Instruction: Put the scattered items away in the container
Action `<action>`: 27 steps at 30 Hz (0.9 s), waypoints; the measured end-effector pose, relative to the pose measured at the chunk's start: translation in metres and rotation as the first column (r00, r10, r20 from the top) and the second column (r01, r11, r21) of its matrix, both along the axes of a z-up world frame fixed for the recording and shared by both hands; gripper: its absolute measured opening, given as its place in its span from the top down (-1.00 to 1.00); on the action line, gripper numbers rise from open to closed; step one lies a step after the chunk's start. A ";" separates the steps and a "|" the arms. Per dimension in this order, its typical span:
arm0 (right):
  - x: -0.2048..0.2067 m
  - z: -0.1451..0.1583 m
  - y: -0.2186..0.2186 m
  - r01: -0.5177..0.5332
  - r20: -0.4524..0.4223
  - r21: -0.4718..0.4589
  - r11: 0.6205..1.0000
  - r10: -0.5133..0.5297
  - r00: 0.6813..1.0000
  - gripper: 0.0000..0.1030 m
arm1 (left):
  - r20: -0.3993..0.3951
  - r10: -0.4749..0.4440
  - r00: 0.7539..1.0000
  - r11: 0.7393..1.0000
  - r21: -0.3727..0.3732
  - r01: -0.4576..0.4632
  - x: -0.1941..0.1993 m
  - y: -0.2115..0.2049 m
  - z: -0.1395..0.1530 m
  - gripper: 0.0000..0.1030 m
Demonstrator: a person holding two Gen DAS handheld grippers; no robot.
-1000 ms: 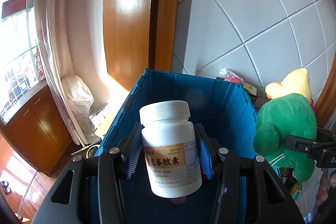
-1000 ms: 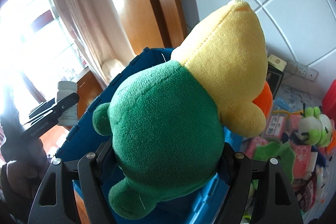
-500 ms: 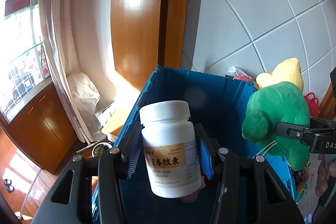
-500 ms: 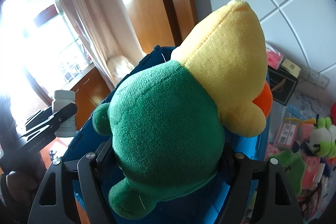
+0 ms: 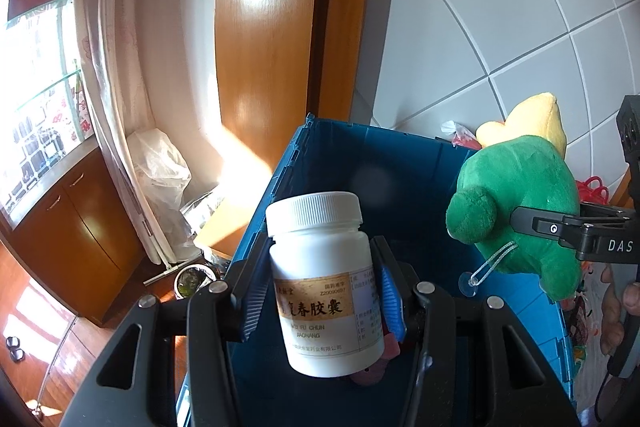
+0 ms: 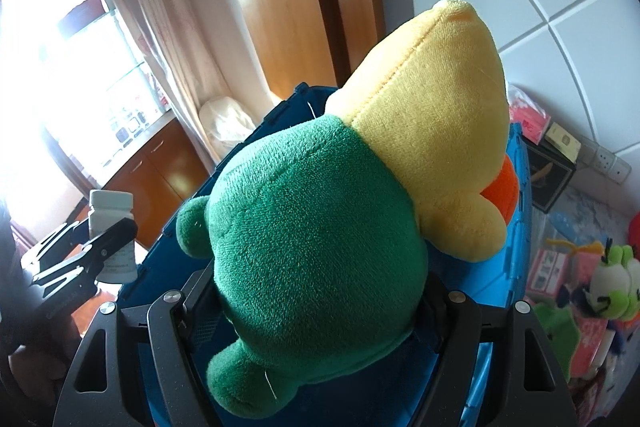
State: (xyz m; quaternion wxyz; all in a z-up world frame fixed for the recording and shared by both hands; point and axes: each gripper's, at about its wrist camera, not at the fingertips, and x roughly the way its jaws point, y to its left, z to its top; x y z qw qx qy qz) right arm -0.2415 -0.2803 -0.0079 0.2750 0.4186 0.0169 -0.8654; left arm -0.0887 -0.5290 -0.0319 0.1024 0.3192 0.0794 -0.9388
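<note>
The blue plastic crate (image 5: 360, 155) stands open against a white tiled wall (image 5: 500, 27), beside a wooden door frame (image 5: 272, 27), and both carried items hang over its open top. The white pill bottle (image 5: 324, 283), screw-capped and upright with a tan label of Chinese print, is clamped at its sides between the blue ribbed pads of the left gripper (image 5: 320, 291), whose fingers sit narrow around it, above the crate's near left part. To its right, the green and yellow plush toy (image 6: 340, 227) is squeezed around its green body by the right gripper (image 6: 320, 311), the fingers set wide to take its bulk; its yellow head points toward the far wall, and a white loop with a clear suction cup (image 5: 466, 281) dangles from it. A small pinkish item lies on the crate floor, mostly hidden by the bottle. Outside the crate on the right lie more toys, among them a green frog plush (image 6: 616, 287), with a black box (image 6: 548, 167) near wall sockets. On the left are a curtain (image 5: 112, 67), a plastic bag (image 5: 160, 171) and a wooden cabinet (image 5: 68, 227).
</note>
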 end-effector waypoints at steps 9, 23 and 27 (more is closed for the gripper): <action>-0.013 0.010 0.009 0.072 -0.037 0.017 0.997 -0.071 0.997 -1.00 | 0.010 -0.081 0.997 0.996 0.045 0.080 -0.013 0.006 -0.003 -1.00; 0.002 0.000 0.050 0.135 0.008 -0.016 0.991 -0.134 0.991 -1.00 | 0.017 -0.119 0.993 0.992 0.032 0.119 -0.010 0.022 0.000 -1.00; 0.011 -0.006 0.064 0.150 0.024 -0.031 0.988 -0.149 0.988 -1.00 | 0.020 -0.138 0.990 0.990 0.030 0.137 -0.012 0.029 -0.001 -1.00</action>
